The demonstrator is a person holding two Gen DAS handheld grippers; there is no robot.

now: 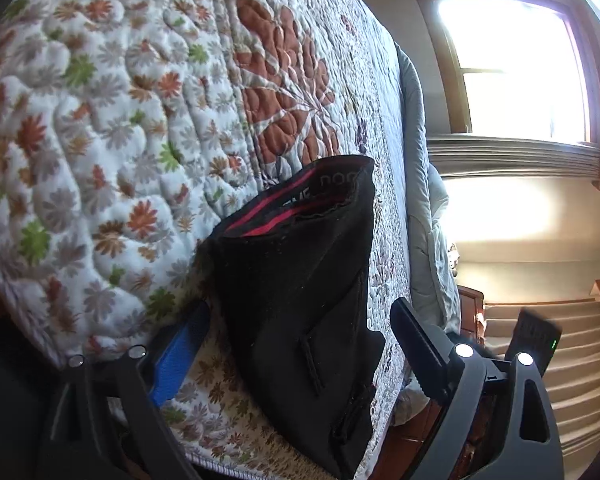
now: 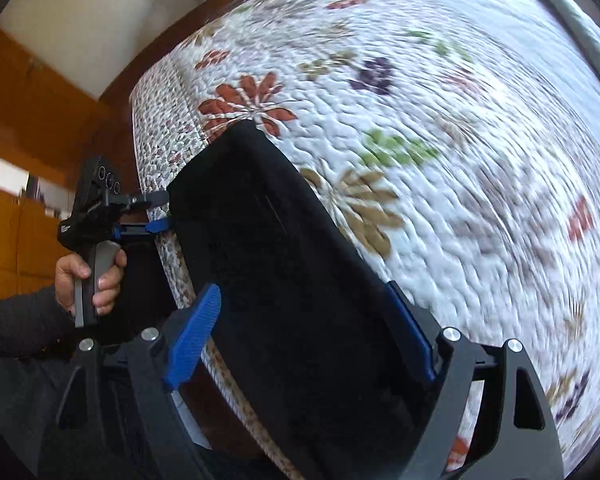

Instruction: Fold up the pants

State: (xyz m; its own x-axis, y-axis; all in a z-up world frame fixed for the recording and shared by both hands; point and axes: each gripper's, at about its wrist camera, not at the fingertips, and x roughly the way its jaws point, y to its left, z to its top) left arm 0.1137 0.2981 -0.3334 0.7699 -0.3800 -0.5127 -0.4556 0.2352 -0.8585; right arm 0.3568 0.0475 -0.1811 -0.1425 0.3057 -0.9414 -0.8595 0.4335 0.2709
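One pair of black pants (image 2: 284,264), folded, lies on the floral quilt (image 2: 440,128) at its near edge, red-striped waistband (image 1: 284,208) showing. Left gripper (image 1: 300,344) spread wide astride the pants, nothing clamped. Right gripper (image 2: 304,336) likewise spread, pants between its fingers.

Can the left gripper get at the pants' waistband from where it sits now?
Probably yes. The left gripper is open, with the black pants lying between its fingers on the quilt. The red-striped waistband sits straight ahead along the fabric, uncovered; nothing visible blocks the way.
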